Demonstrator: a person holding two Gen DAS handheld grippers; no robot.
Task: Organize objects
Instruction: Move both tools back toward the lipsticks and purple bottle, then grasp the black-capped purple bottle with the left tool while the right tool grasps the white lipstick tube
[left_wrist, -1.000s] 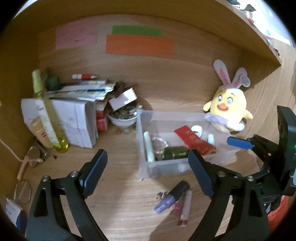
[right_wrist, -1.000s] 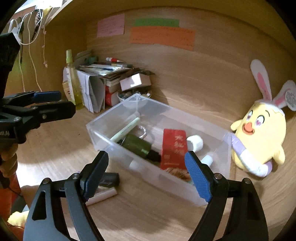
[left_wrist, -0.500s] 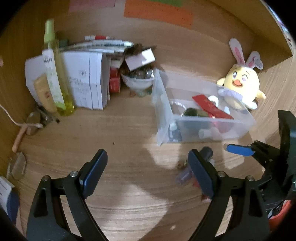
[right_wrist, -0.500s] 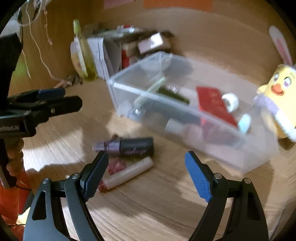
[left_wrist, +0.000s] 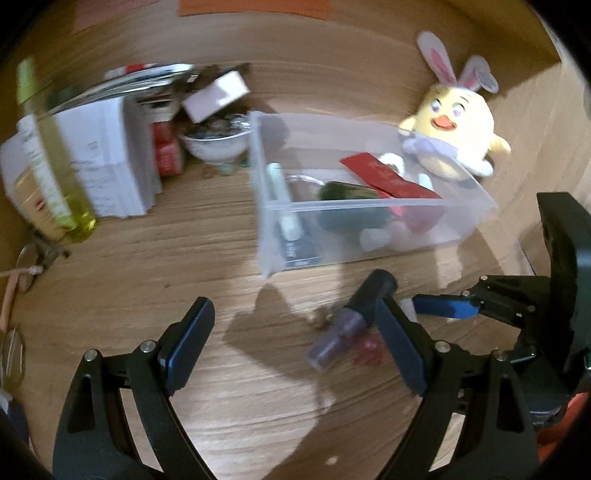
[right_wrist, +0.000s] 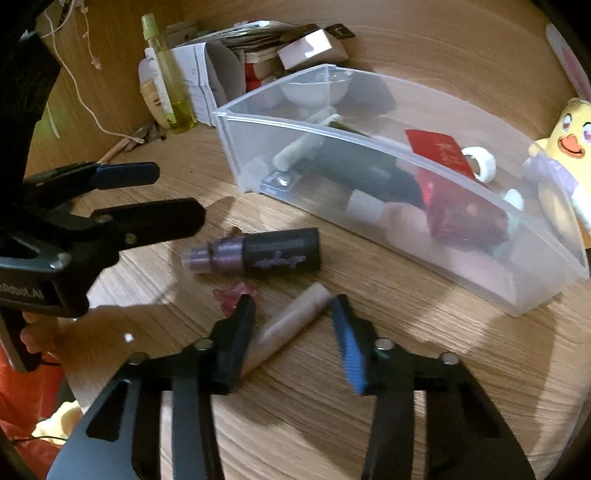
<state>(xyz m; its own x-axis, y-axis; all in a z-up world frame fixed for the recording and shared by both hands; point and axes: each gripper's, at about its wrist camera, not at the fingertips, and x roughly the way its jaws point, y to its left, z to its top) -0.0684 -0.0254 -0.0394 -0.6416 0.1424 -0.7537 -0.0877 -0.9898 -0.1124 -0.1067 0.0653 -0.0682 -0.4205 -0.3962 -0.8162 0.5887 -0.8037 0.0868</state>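
A clear plastic bin (left_wrist: 369, 236) (right_wrist: 461, 258) on the wooden desk holds a red packet, a dark green bottle, tubes and a tape roll. In front of it lie a black-and-purple tube (right_wrist: 258, 251) (left_wrist: 343, 332), a pale pink tube (right_wrist: 291, 325) and a small red scrap (right_wrist: 232, 295). My right gripper (right_wrist: 291, 325) is open, its fingers either side of the pink tube, just above it. My left gripper (left_wrist: 291, 343) is open and empty, low over the desk left of the purple tube; it also shows in the right wrist view (right_wrist: 147, 199).
A yellow plush chick with rabbit ears (left_wrist: 454, 125) sits right of the bin. At back left are a stack of papers and boxes (left_wrist: 110, 155), a white bowl (left_wrist: 218, 144) and a yellow-green bottle (left_wrist: 55, 162). Glasses and a cord (left_wrist: 22, 266) lie at far left.
Both grippers have dropped toward the desk and the loose tubes. My right gripper has narrowed and now straddles the pink tube. The left has moved closer to the purple tube.
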